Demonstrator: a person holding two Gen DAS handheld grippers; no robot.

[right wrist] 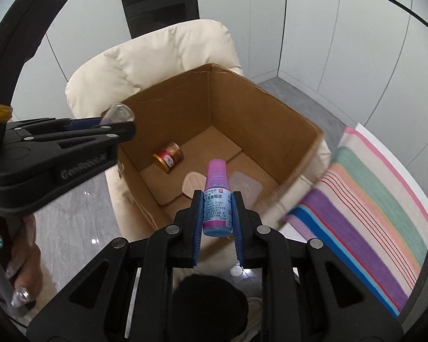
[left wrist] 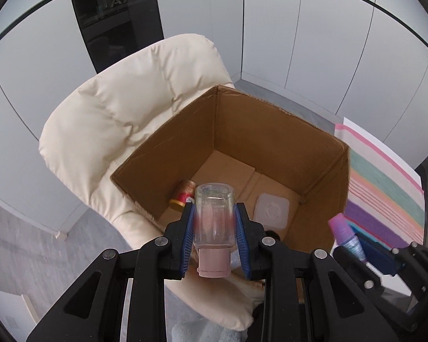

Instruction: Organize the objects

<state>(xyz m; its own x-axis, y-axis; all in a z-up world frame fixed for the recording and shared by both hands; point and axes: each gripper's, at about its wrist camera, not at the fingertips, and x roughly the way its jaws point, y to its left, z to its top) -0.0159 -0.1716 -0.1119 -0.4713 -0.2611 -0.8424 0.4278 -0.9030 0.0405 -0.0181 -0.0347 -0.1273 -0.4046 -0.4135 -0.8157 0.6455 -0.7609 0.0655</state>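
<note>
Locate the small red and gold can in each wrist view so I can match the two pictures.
Left wrist: the red and gold can lies on its side on the cardboard box floor, low and left of centre, just behind the clear bottle that the left gripper holds.
Right wrist: the can lies near the box's left inner wall, left of centre.
Shared landmark: the box's far inside corner.

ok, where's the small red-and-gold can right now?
The small red-and-gold can lies on its side on the floor of the open cardboard box, near the left wall, left of the flat pale items.
</note>
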